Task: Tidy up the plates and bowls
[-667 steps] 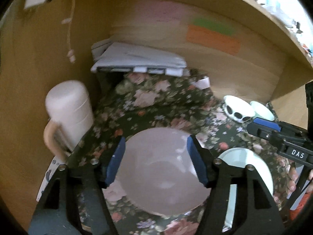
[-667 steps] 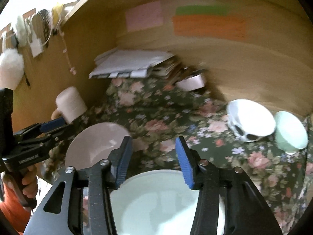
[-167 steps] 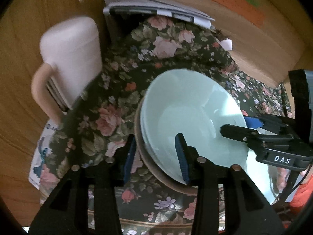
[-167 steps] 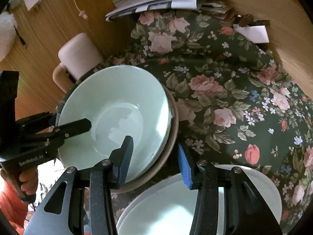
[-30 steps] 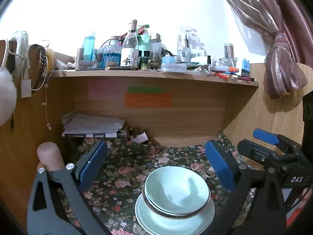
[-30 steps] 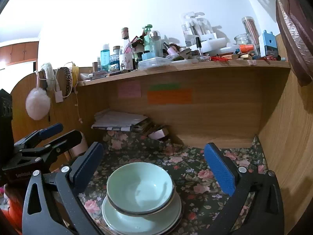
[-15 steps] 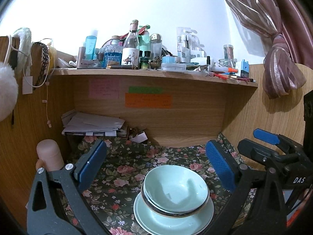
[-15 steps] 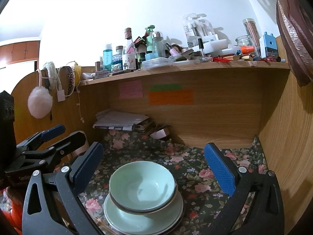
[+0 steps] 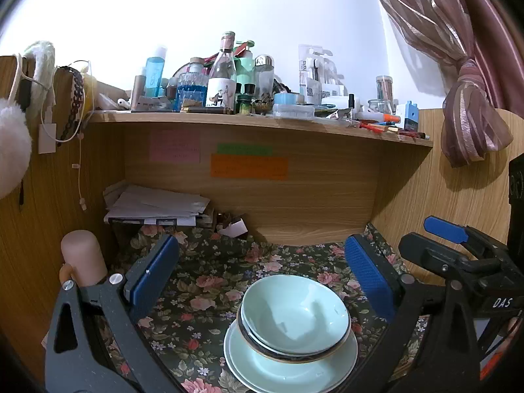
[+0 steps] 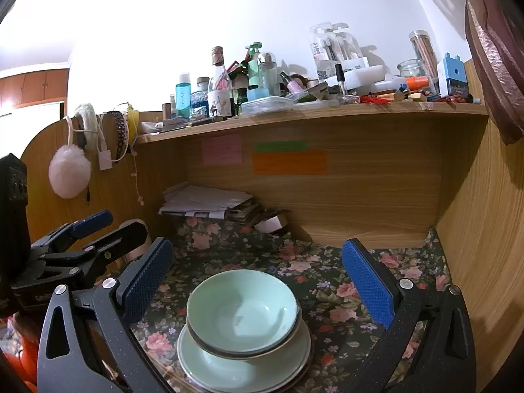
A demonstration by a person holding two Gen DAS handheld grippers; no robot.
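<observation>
Left wrist view: I see my left gripper (image 9: 262, 278) and right gripper (image 10: 257, 276) released; bowls (image 9: 296, 314) stacked upright, mouths up, on a plate (image 9: 288, 368).

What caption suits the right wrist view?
Open right gripper above a mint bowl stacked on a plate, floral cloth beneath.

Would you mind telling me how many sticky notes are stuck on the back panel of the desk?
3: a pink note at left, a green note beside it, an orange note directly below the green. None seem hidden.
</observation>
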